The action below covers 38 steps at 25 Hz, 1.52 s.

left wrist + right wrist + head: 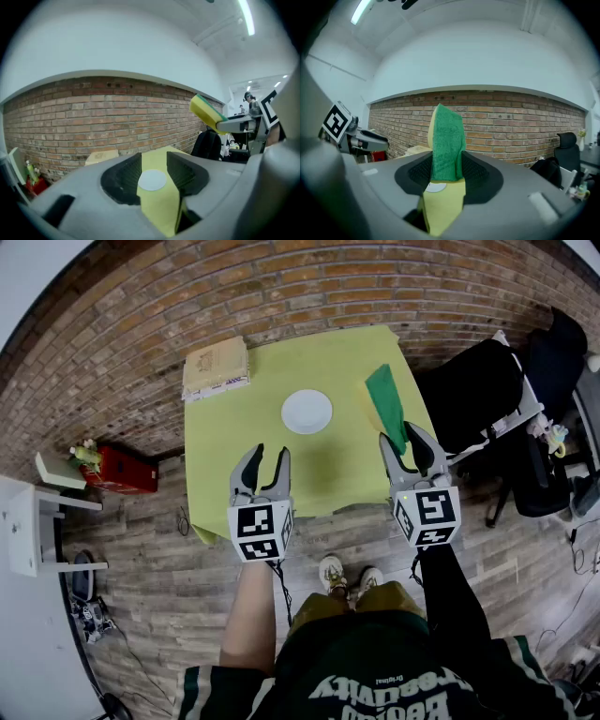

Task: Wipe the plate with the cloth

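Observation:
A small white plate (307,412) lies near the middle of a yellow-green table (225,465). My right gripper (401,437) is shut on a green and yellow cloth (386,404), which stands up from its jaws over the table's right side, to the right of the plate. In the right gripper view the cloth (447,145) fills the gap between the pads, and the plate (435,187) peeks out below it. My left gripper (272,454) hovers above the table's near edge, open and holding nothing. The plate (152,180) shows between its pads, farther off.
A tan box (216,367) sits on the table's far left corner. A brick wall (309,287) rises behind the table. A black chair (469,395) stands at the right, with a red box (122,470) and a white shelf (28,526) on the floor at the left.

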### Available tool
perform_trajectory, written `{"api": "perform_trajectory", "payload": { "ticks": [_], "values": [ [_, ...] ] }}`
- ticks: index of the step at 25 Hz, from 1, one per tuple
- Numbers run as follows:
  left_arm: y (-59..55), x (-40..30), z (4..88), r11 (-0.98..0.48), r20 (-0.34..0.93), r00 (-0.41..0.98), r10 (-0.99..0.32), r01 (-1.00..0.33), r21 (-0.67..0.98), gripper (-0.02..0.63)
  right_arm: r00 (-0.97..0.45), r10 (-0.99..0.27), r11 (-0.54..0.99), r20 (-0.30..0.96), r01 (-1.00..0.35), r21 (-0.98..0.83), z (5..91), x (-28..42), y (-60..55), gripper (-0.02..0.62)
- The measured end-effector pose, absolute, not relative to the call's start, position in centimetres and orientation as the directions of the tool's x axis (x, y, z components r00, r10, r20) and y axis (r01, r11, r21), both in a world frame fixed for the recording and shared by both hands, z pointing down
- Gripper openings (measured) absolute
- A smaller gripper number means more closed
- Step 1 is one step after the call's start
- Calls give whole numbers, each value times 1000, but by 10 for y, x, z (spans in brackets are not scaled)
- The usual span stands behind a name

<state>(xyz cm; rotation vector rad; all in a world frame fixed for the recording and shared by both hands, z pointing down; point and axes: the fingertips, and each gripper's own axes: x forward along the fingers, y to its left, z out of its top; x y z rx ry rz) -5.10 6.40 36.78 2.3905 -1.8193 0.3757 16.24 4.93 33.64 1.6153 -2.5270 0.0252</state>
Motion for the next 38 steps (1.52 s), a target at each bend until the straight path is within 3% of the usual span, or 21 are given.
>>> {"api": "perform_trajectory", "payload": {
  "ticks": [7, 19, 38],
  "values": [
    [172, -12, 300, -248, 139, 235, -962, -965, -84, 164, -437, -894, 441, 103, -897, 26, 323, 195, 136, 183],
    [318, 45, 254, -198, 70, 192, -979, -976, -90, 155, -489, -871, 490, 44, -871, 36, 288, 246, 267, 184],
    [348, 59, 233, -247, 34, 245, -969, -962, -116, 146, -509, -860, 510, 8, -860, 14, 279, 235, 300, 196]
  ]
}}
